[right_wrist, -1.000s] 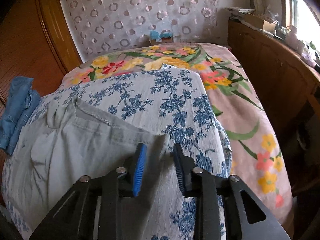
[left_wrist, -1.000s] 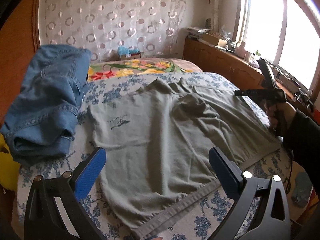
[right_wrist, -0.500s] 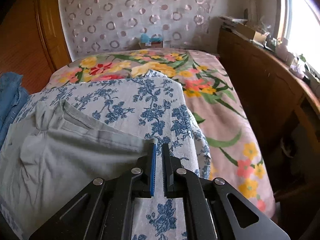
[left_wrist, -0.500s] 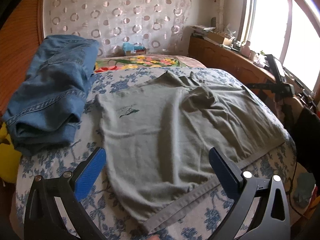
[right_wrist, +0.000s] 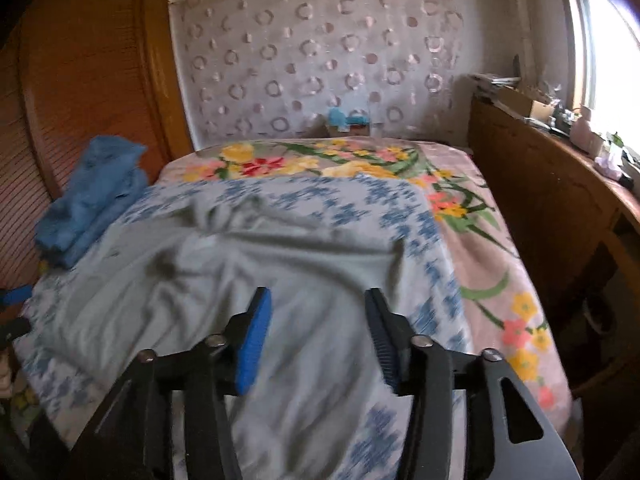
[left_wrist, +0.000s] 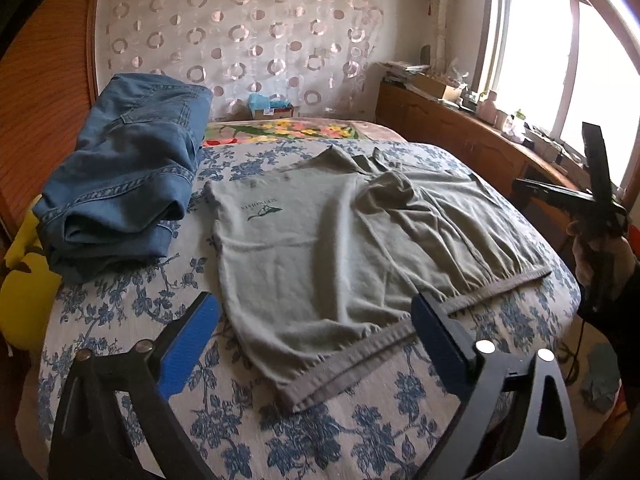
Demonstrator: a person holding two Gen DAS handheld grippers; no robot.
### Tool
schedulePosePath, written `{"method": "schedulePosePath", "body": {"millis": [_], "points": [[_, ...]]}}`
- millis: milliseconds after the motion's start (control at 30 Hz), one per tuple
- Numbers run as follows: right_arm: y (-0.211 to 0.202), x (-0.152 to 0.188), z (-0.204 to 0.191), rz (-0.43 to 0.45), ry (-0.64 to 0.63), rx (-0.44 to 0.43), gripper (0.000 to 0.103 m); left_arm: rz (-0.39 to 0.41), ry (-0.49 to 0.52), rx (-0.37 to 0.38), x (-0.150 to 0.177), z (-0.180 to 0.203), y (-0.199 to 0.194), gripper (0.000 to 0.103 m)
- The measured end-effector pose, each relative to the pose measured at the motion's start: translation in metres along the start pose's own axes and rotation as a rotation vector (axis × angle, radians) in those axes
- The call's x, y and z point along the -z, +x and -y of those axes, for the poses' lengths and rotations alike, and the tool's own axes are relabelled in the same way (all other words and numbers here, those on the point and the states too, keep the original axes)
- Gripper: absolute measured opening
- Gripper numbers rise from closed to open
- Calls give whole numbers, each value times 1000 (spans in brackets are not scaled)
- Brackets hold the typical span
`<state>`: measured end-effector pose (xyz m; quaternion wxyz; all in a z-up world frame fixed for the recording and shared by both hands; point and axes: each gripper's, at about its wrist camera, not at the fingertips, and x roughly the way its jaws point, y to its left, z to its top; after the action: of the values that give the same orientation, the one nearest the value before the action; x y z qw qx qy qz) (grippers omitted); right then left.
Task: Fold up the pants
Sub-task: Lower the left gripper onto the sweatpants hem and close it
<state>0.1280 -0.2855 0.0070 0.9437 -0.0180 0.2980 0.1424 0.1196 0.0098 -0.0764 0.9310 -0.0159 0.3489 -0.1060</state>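
A grey-green short-sleeved cotton shirt [left_wrist: 340,248] with a small dark chest print lies spread flat on a bed [left_wrist: 360,432] covered by a blue-flowered grey sheet, its ribbed hem toward the near edge. At the bed's left side, against the brown wooden headboard [left_wrist: 48,92], a folded pair of blue denim pants [left_wrist: 124,176] sits in a thick stack, just beside the shirt's sleeve and apart from both tools. The left gripper [left_wrist: 316,340] hangs above the shirt's hem with its blue-padded jaws spread wide and closing slightly, nothing pinched between them. The right gripper [right_wrist: 318,340] is above the shirt's right side, its jaws parted and opening, the cloth lying below them but not pressed by the pads; that view is blurred. In the left wrist view the same right-hand tool shows at the bed's right edge, gripped by a person's hand [left_wrist: 600,256] in a dark sleeve. A flowered pink blanket [right_wrist: 480,240] covers the far part of the bed.
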Motion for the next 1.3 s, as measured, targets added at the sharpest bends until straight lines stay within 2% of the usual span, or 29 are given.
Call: {"method": "schedulePosePath", "body": {"millis": [100,133,267,500,833,967,1133,1200,1300], "points": [[-13,18,-11,1,-13,-26,68,-3,2,-2,4,0,-2,81],[-18,25,-12,-5,-18,-11,69,-7,1,-1,6,-1,-1,80],[-31,45,-17,-11,-23,35,70,-26,-12,7,14,-5,3,62],[-55,67,-27,-9,0,9,70,-51,-40,-20,26,-15,6,59],[-53,81,-37,-11,-15,7,70,-124,-59,-38,38,-19,22,54],[-50,84,-38,-21,-32,14,70,-116,-44,-54,38,-16,23,53],[-48,86,-39,-19,-46,39,70,-112,-33,-36,37,-12,24,29],[-48,89,-39,-11,-43,72,70,-123,-22,-18,35,-11,25,12],[-46,90,-40,-14,-38,62,70,-120,-14,-23,32,-10,25,6]]}}
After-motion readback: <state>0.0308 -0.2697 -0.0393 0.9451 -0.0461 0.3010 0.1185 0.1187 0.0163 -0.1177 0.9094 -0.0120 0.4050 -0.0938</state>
